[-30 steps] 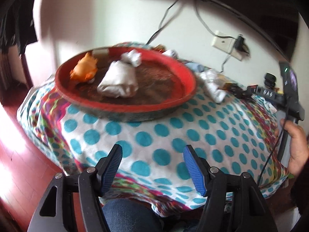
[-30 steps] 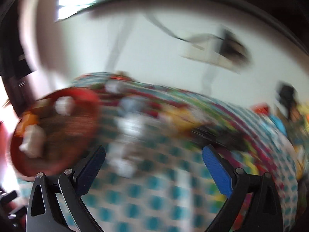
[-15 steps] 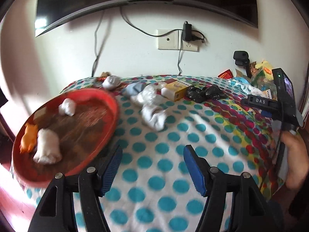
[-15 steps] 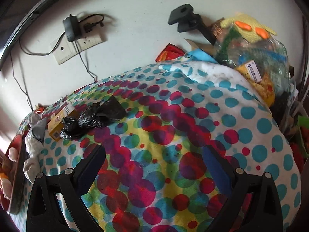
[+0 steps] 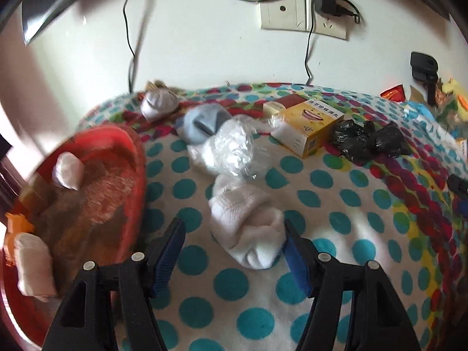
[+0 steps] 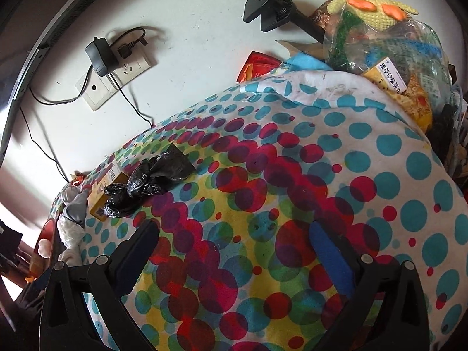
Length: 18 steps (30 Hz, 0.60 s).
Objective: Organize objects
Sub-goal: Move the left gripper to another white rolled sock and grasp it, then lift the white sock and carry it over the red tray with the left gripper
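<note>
My left gripper [image 5: 232,238] is open just over a crumpled white sock [image 5: 245,228] on the dotted cloth. The sock lies between the blue fingertips, its edge against the right pad [image 5: 292,248] and a gap on the left. Left of it stands a red round tray [image 5: 139,161] holding two white rolled bundles [image 5: 67,169] and an orange toy [image 5: 17,225]. Behind the sock lie a plastic-wrapped white bundle [image 5: 231,149], a light blue sock [image 5: 201,122], a yellow box [image 5: 310,125] and black knotted bags [image 5: 368,140]. My right gripper [image 6: 234,239] hangs open over bare cloth, the black bags [image 6: 152,181] up to its left.
A white sock ball [image 5: 159,103] sits by the wall. A wall socket with a charger [image 5: 304,11] and cables hang behind. A heap of packets under a knitted yellow toy [image 6: 377,8] and a black clamp [image 6: 269,8] crowd the right end.
The left view swung right from the red tray to the loose socks, and the white sock now lies between its fingers. The right view rolled and shifted right, then held still.
</note>
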Each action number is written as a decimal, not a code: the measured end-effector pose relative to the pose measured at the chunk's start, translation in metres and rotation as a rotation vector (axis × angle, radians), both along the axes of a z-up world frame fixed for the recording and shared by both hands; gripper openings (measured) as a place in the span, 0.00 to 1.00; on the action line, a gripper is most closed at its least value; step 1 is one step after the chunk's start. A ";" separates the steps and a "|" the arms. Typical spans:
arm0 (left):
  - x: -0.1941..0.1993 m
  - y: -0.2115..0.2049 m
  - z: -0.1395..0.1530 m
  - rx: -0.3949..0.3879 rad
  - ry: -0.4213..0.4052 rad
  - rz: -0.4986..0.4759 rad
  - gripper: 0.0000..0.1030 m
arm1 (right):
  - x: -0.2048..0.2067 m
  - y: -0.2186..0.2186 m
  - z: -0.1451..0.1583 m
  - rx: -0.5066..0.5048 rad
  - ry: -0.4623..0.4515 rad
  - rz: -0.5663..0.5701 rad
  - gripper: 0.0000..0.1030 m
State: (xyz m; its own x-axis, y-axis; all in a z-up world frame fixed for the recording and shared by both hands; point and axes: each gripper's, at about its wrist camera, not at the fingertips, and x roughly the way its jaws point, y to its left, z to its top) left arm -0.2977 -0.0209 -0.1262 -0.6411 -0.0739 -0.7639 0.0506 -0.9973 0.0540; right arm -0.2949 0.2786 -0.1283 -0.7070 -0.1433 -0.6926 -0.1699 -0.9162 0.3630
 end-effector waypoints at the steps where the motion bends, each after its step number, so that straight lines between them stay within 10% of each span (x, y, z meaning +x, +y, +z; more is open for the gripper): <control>1: -0.005 -0.001 -0.003 -0.007 -0.019 0.006 0.66 | 0.000 0.000 0.000 0.002 -0.001 0.001 1.00; 5: -0.015 0.001 -0.004 0.008 -0.027 0.005 0.64 | -0.001 -0.001 0.000 0.001 0.000 0.008 1.00; 7: -0.015 0.006 -0.004 0.011 -0.037 -0.013 0.36 | -0.001 -0.002 0.000 0.003 0.000 0.011 1.00; 18: 0.023 0.054 0.036 0.015 0.039 -0.175 0.35 | -0.003 -0.004 0.001 0.009 -0.002 0.014 1.00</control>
